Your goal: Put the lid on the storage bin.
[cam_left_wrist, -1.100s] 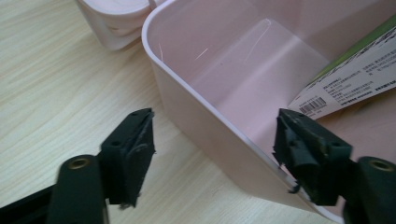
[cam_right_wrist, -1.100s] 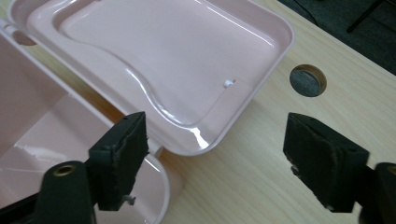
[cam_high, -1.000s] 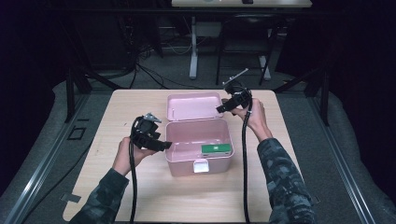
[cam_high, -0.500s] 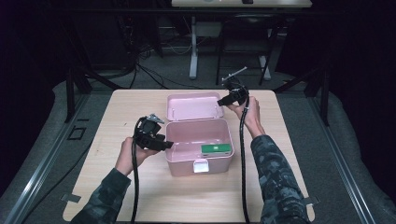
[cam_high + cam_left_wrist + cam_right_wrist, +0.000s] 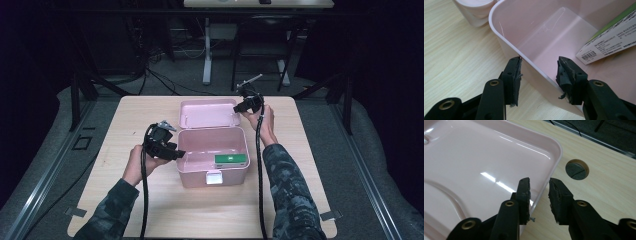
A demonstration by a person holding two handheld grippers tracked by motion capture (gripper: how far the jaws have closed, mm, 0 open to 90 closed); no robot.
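A pale wood-grain counter (image 5: 165,210) with rounded corners carries a pink plastic box (image 5: 212,176), its walls smooth, glossy and softly curved at the corners, a white latch on its near face. Inside the box, against the right wall, lies a flat green-and-white carton (image 5: 231,159) printed with small text and a barcode.

The left tool (image 5: 170,151), black and held in the person's left hand, sits at the box's left wall. In the left gripper view its jaws stand moderately apart astride the thin rim (image 5: 524,58), one worn, frayed pad (image 5: 517,75) outside over the counter and the other inside the box; the outer pad looks to be just at the wall, the inner one clear of it.

Farther back, the box's hinged lid (image 5: 207,112) lies open and flat on the counter, a shallow glossy tray with a raised edge. The right tool (image 5: 241,106) is at the lid's far right corner. In the right gripper view its jaws are narrowly parted astride the lid's raised edge (image 5: 549,176), not clamped on it. Just beyond is a round cable hole (image 5: 577,169) cut in the counter.
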